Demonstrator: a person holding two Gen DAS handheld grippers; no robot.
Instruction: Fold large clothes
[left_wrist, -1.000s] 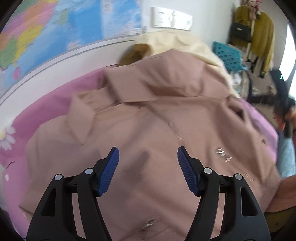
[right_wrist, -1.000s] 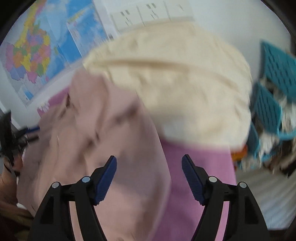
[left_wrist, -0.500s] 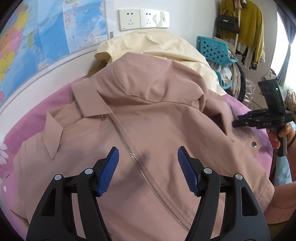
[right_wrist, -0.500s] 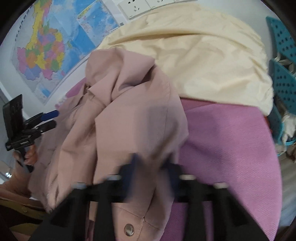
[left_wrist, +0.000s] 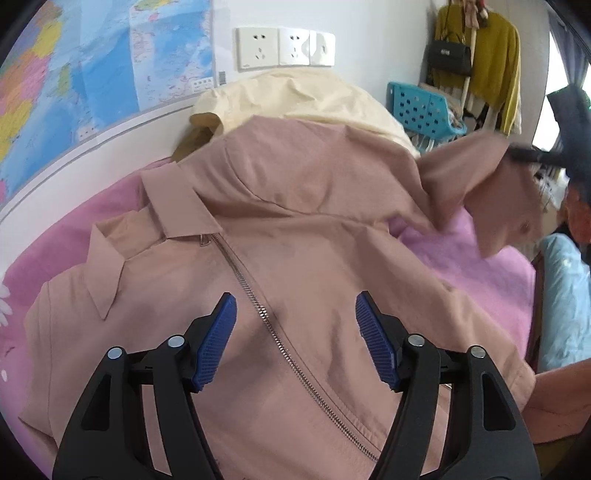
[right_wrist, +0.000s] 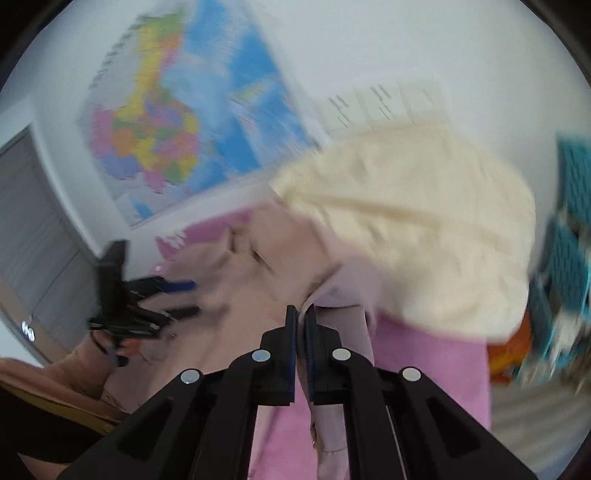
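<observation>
A dusty-pink zip jacket (left_wrist: 314, 240) lies spread, front up, on a pink bedsheet (left_wrist: 461, 266). My left gripper (left_wrist: 295, 299) hovers over its chest beside the zipper (left_wrist: 258, 306); its jaws are opening and nothing sits between the blue pads. The jacket's right sleeve (left_wrist: 480, 177) is lifted off the bed. In the right wrist view my right gripper (right_wrist: 301, 310) is shut on that sleeve (right_wrist: 351, 288), with cloth pinched between the pads and hanging beside the jaws. The left gripper (right_wrist: 181, 295) shows blurred at the left of that view.
A cream garment (left_wrist: 303, 96) is heaped against the wall behind the jacket. A world map (left_wrist: 92, 74) and wall sockets (left_wrist: 284, 46) are above it. A turquoise basket (left_wrist: 421, 107) and hanging clothes (left_wrist: 491, 62) stand at the right, past the bed's edge.
My right gripper closed on the jacket's sleeve and rose, lifting the sleeve off the bed. The left gripper stayed over the jacket's chest, its jaws a little wider.
</observation>
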